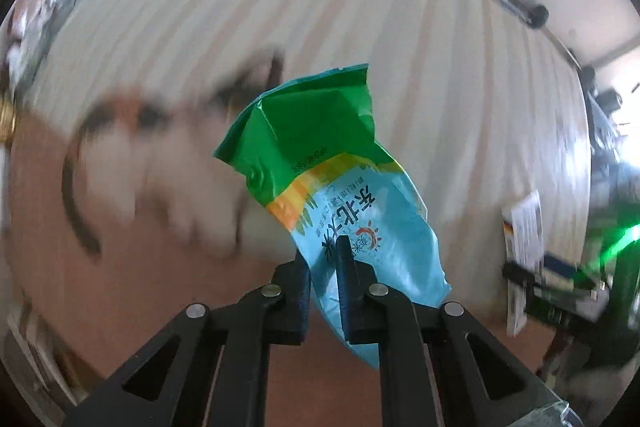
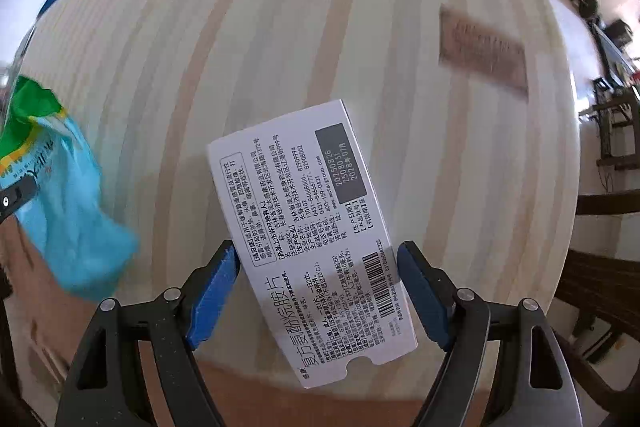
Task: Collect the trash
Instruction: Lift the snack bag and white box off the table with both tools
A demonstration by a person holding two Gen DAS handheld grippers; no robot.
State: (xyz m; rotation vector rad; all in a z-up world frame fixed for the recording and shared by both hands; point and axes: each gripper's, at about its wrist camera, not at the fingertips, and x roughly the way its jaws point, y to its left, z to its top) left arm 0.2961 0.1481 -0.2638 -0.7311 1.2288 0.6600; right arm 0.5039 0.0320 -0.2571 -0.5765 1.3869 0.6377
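Count: two grippers, two trash items in hand, one more item lying on the table (image 2: 320, 27).

Left gripper (image 1: 325, 263): fingers pressed together on one crumpled snack bag (image 1: 320, 167) (green top, yellow band, light blue body with printed characters). The bag is held up above the table; its lower end is cut off behind the right finger. The same bag shows at the left edge of the right wrist view (image 2: 68, 211), blurred.

Right gripper (image 2: 318, 277): blue pads (image 2: 212, 295) clamp one white medicine box (image 2: 304, 247) by its two long edges. The box is held above the table's near edge, text side up, barcode near the right pad.

One brownish flat wrapper (image 2: 482, 53) lies on the table, far right of the medicine box, too smeared to read.

Left view also has one pale shape with a dark curved edge (image 1: 160, 179) left of the bag, motion-blurred, cannot identify. Clutter beyond the table is indistinct.
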